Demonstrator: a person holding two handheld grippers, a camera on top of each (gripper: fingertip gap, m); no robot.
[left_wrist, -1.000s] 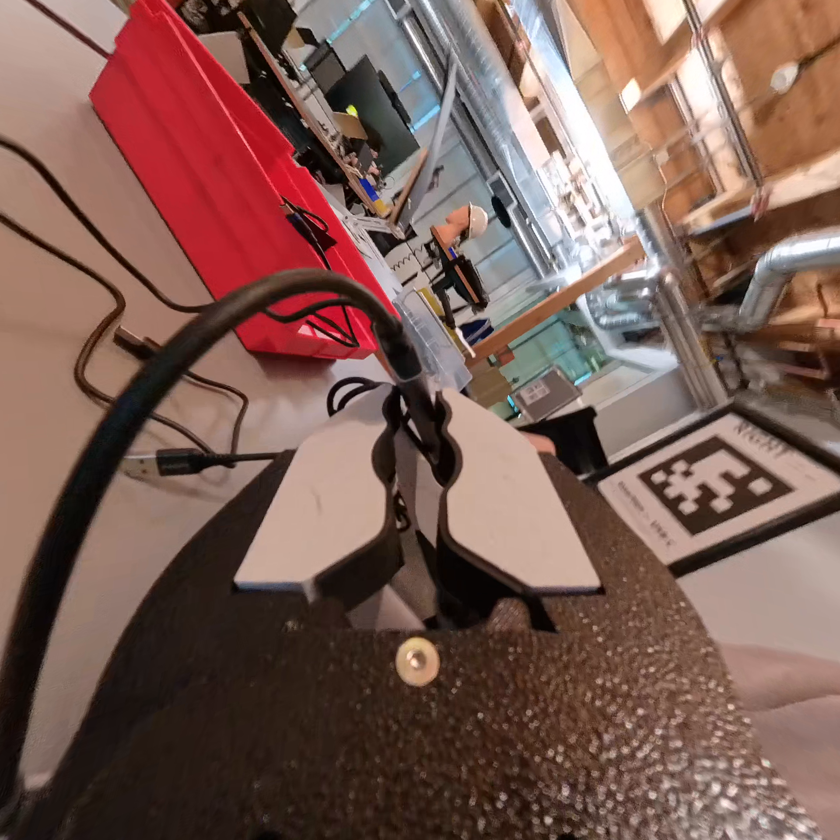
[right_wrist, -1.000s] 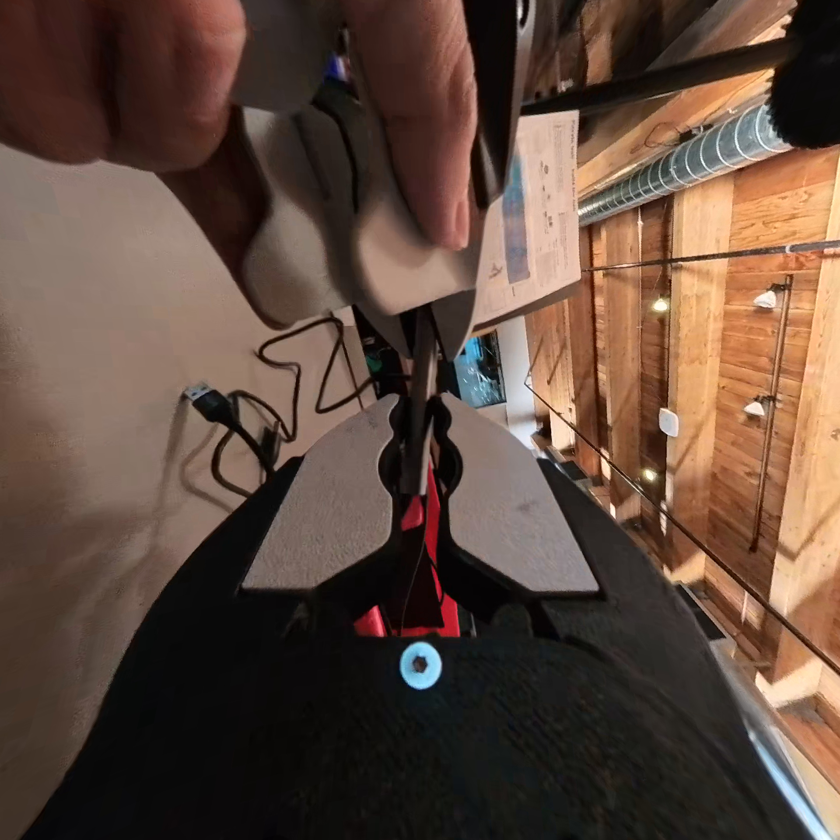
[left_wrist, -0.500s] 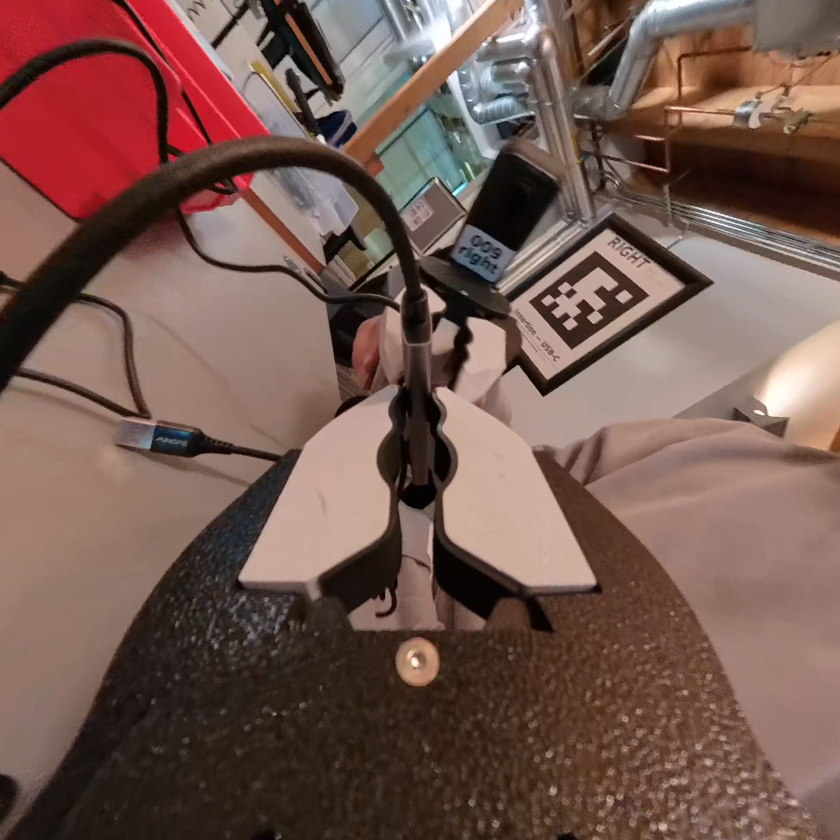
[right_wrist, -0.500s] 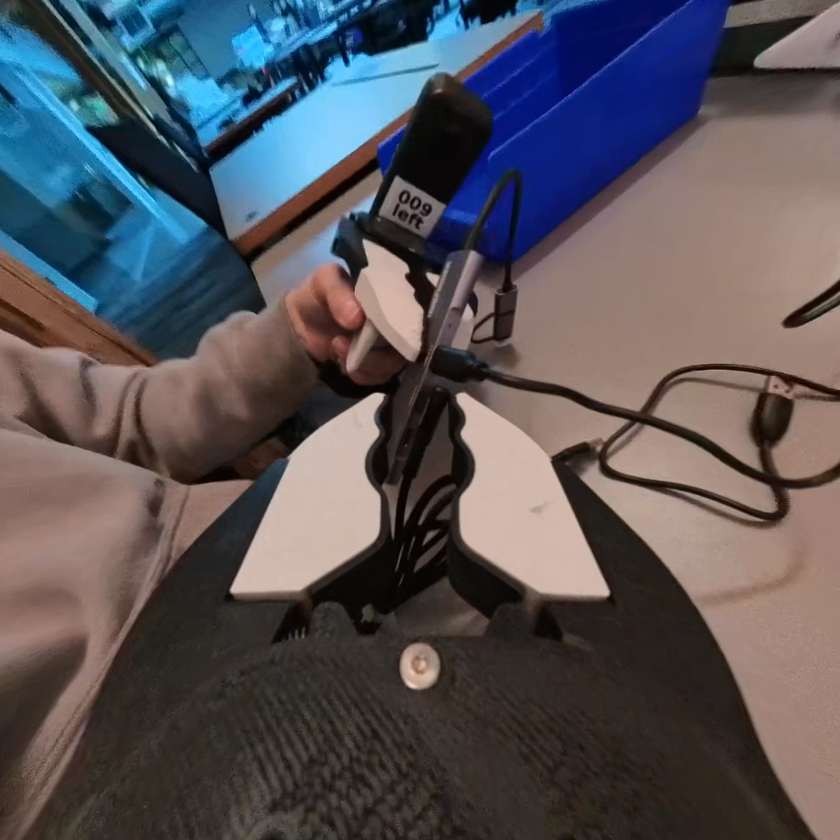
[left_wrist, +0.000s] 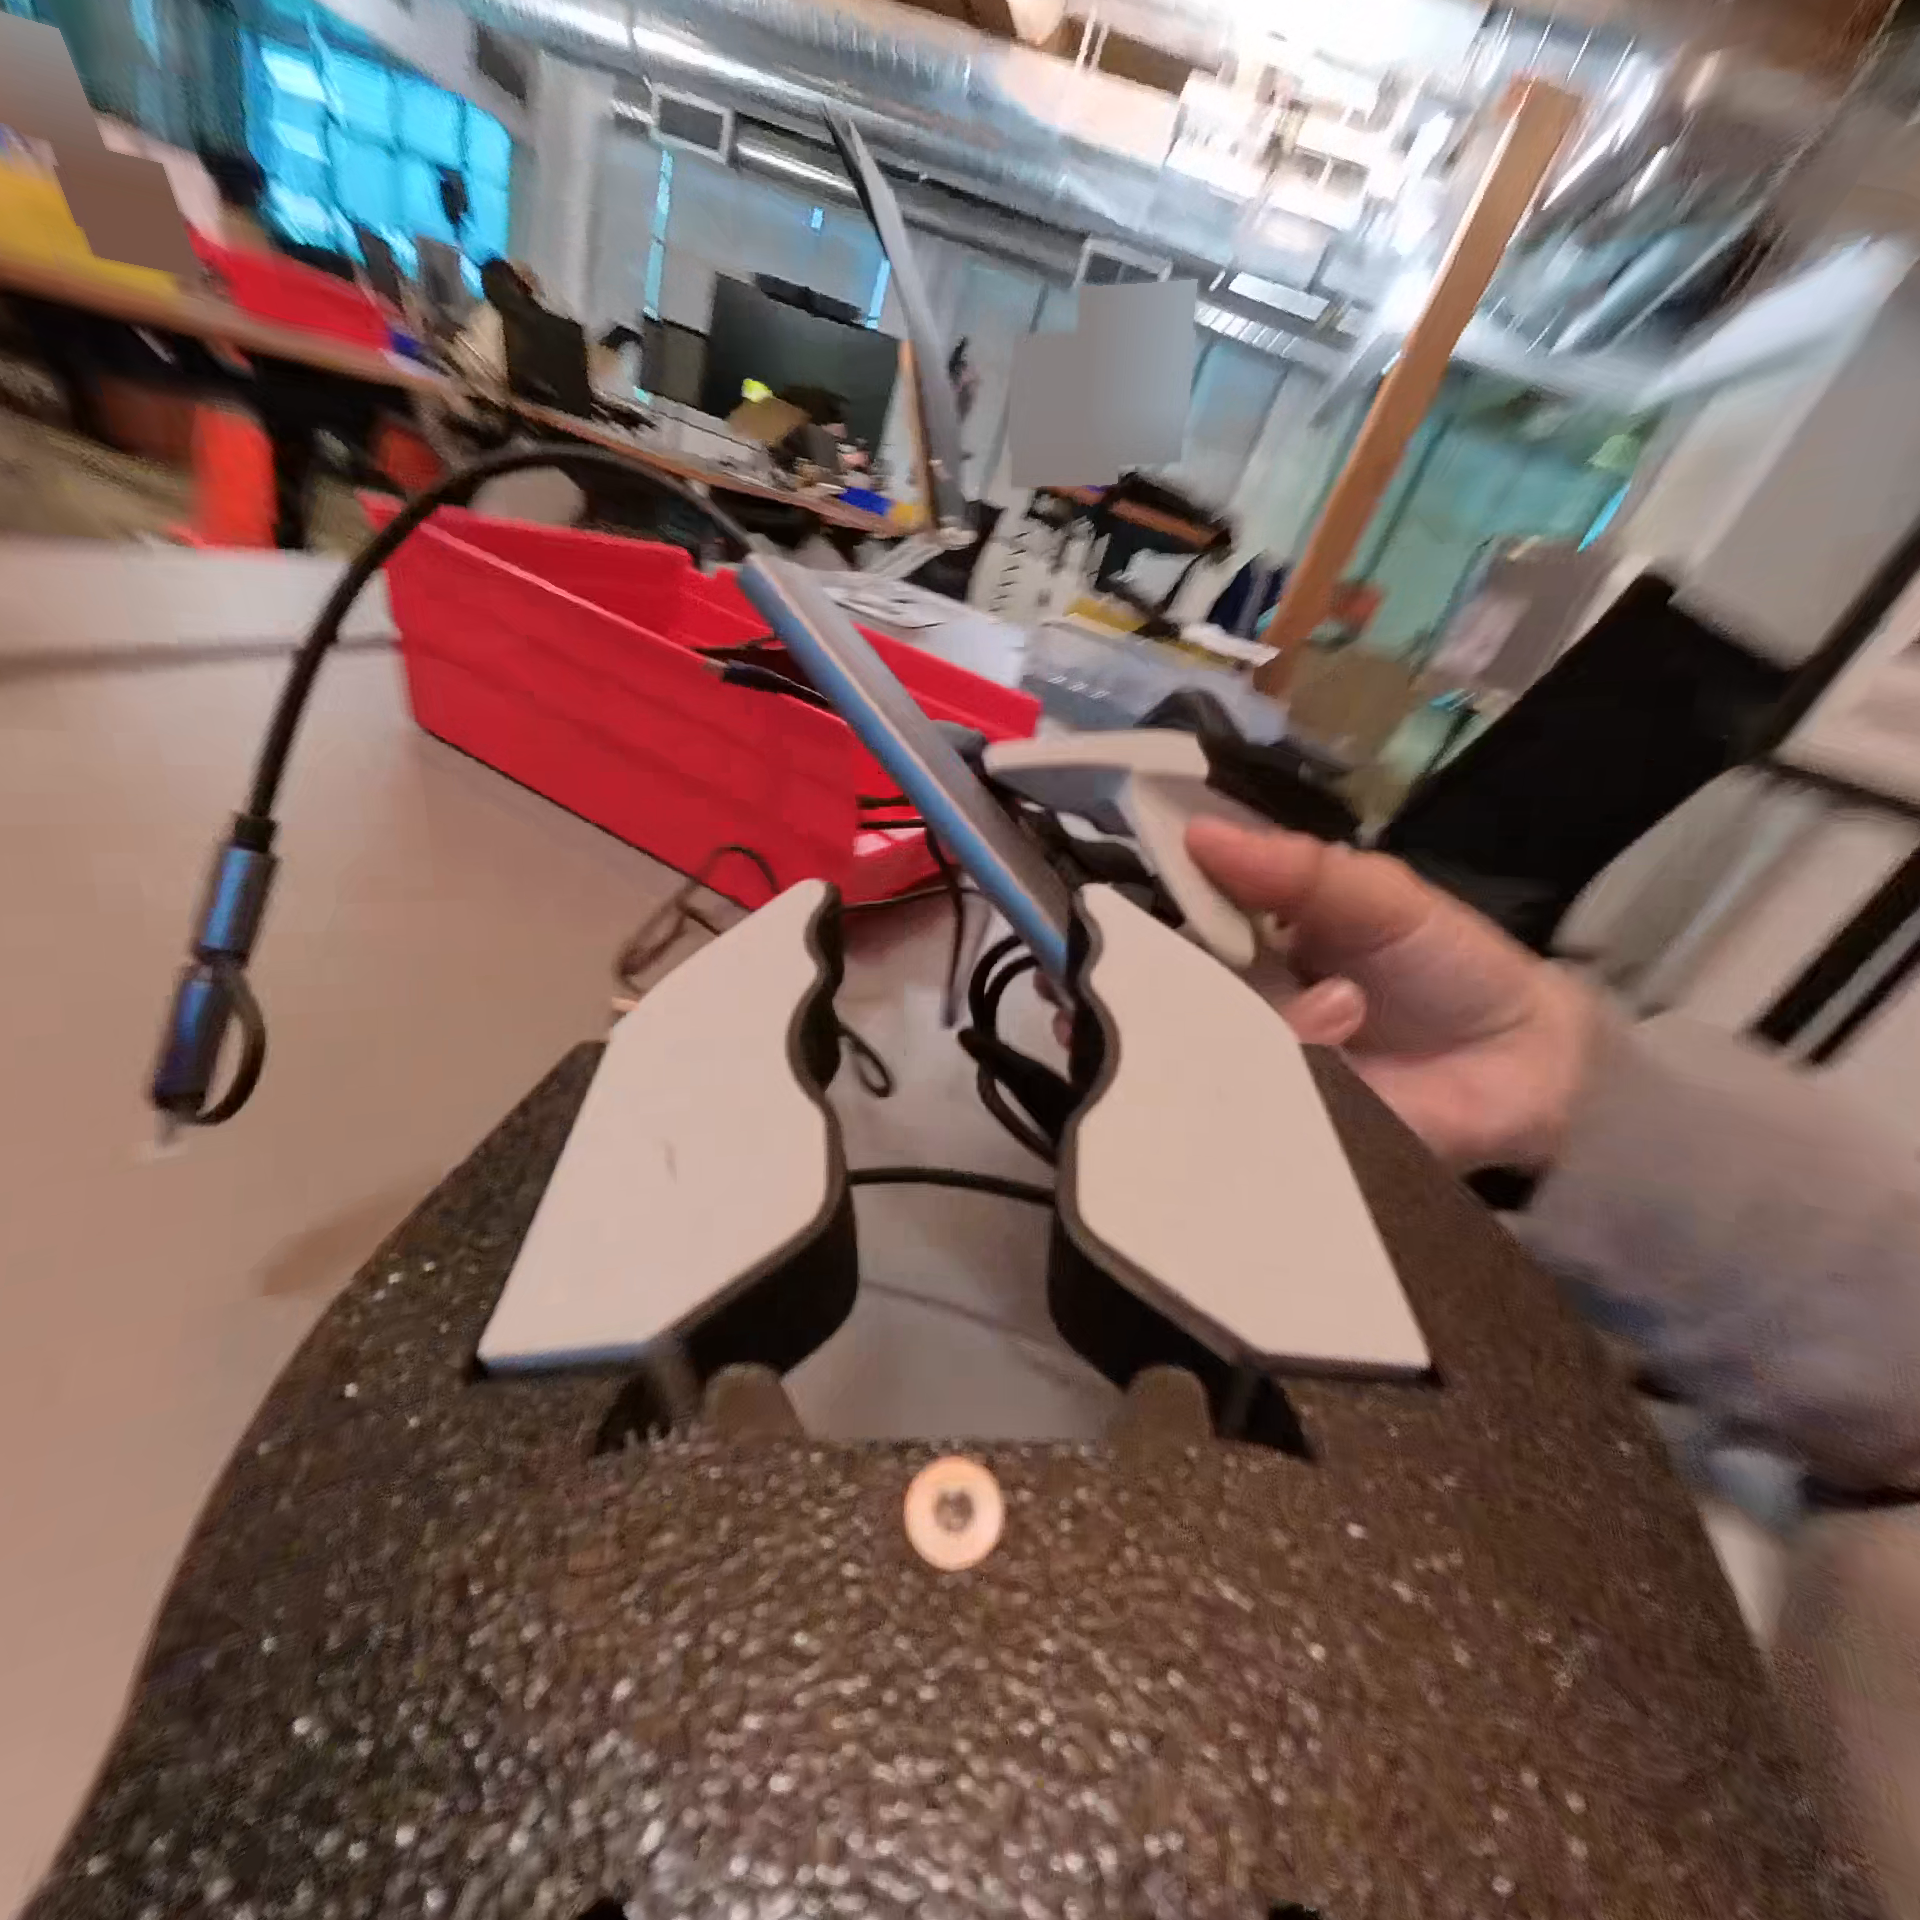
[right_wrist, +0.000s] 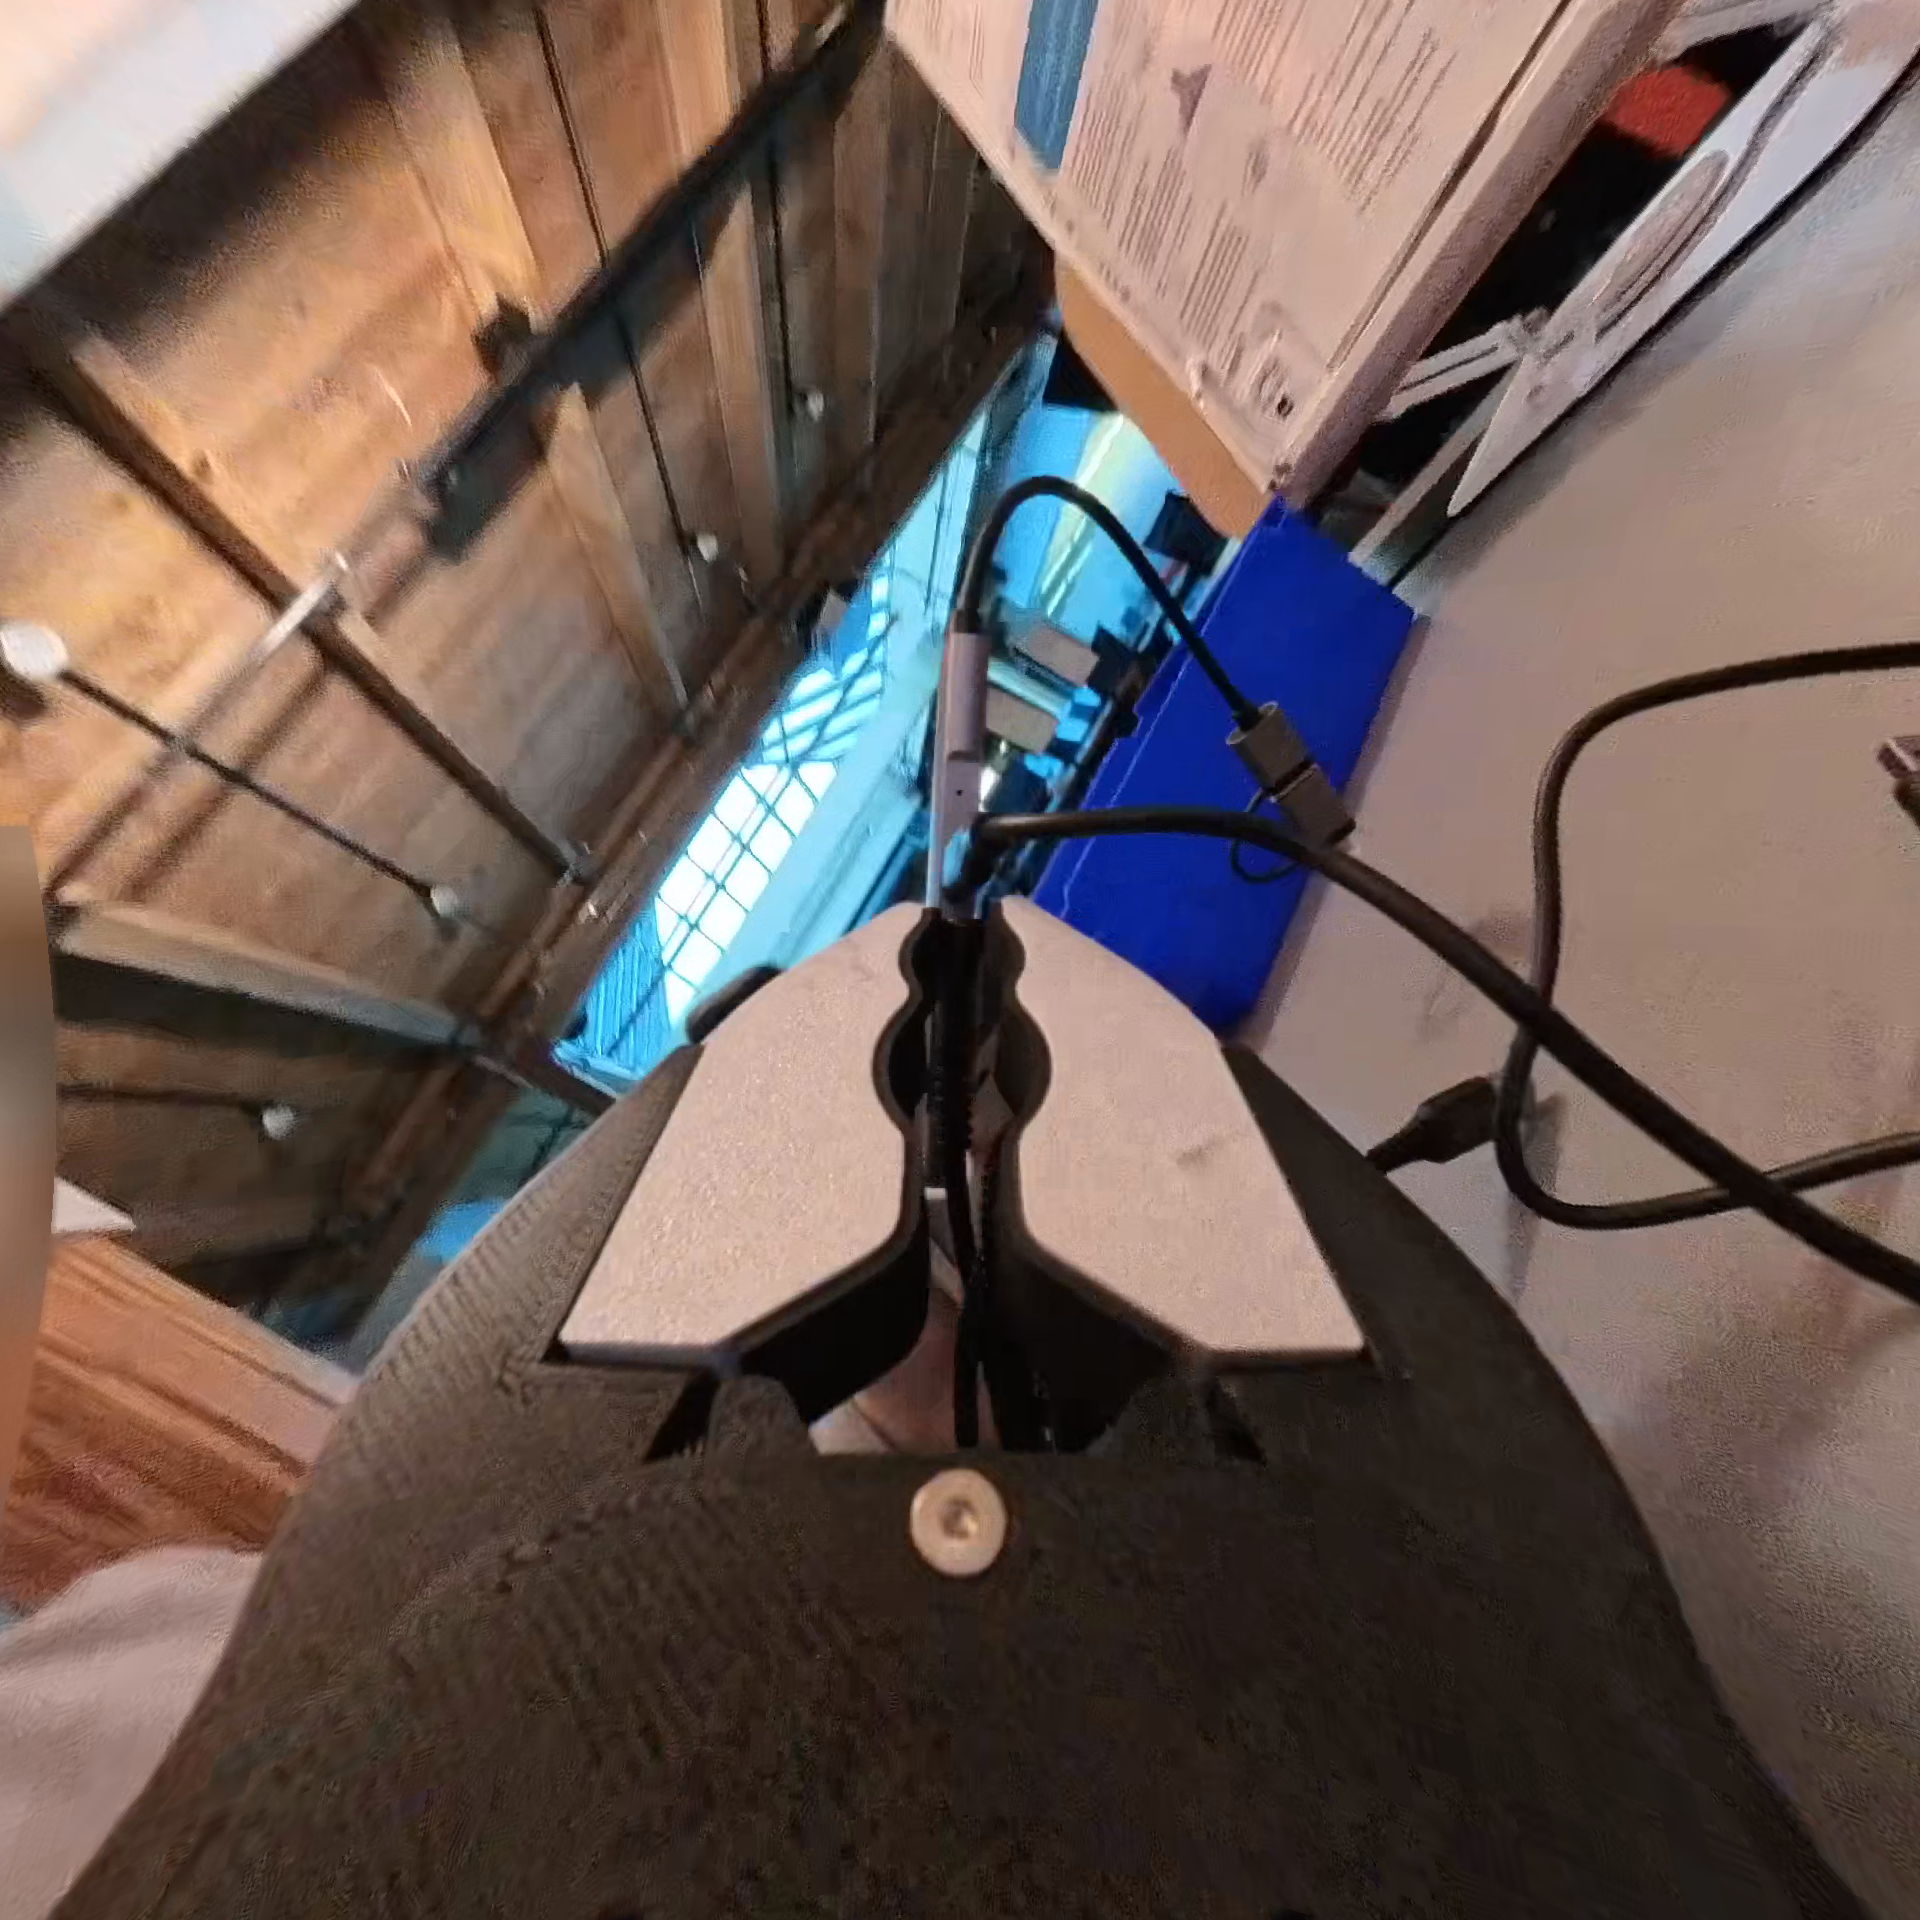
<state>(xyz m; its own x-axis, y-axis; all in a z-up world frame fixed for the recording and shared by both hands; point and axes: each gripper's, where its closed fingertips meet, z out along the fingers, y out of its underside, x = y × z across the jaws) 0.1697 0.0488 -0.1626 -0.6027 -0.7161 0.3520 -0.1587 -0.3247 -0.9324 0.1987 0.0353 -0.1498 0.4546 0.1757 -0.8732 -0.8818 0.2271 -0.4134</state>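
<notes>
Slim grey metal hub bar (right_wrist: 961, 748) with short black pigtail cable (left_wrist: 312, 665) stands clamped at the tips of the right gripper (right_wrist: 961, 920), jaws closed on it. Left gripper (left_wrist: 951, 914) gapes wide, holding nothing; the bar's lower end lies against its right finger (left_wrist: 1195, 1122). Red plastic bin (left_wrist: 623, 675) behind, blue plastic bin (right_wrist: 1236, 831) beyond, on a grey table (left_wrist: 125, 935).

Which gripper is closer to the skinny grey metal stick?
Right: the right gripper clamps the skinny grey metal stick in its jaws. The left gripper is open beside the stick's end.
</notes>
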